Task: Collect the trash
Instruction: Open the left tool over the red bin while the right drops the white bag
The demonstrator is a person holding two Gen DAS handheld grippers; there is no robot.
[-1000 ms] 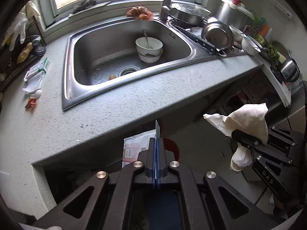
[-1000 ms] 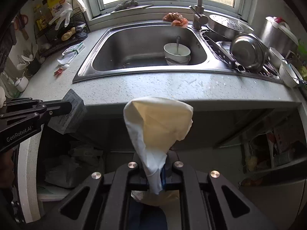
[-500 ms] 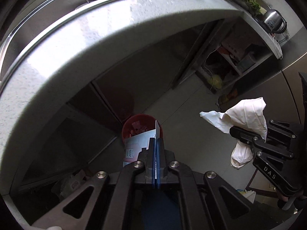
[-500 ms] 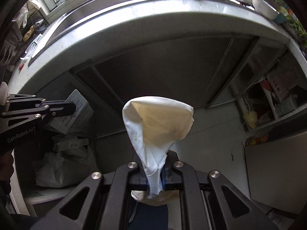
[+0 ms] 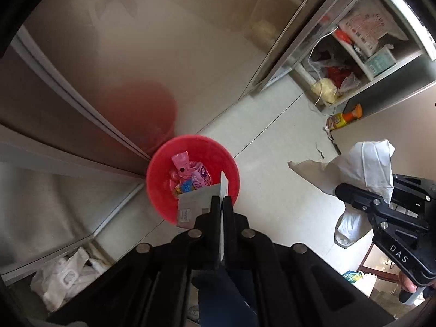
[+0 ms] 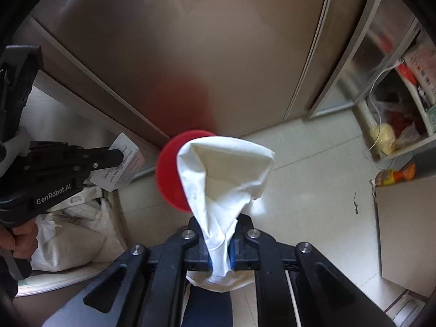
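Drop-off step, by the look of it. Left gripper (image 5: 222, 204) pinches a flat printed paper packet (image 5: 190, 204) edge-on above the round red plastic bin (image 5: 158, 190) on the floor. Right gripper (image 6: 219, 245) is clamped on a crumpled white paper bag (image 6: 226, 169), also over the bin. Next, probably: let go of each piece squarely above the opening.

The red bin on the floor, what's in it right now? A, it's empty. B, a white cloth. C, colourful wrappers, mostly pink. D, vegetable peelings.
C: the left wrist view looks down into the red bin and shows pink and blue wrappers at its bottom, while the white cloth is clamped in the right gripper, outside the bin.
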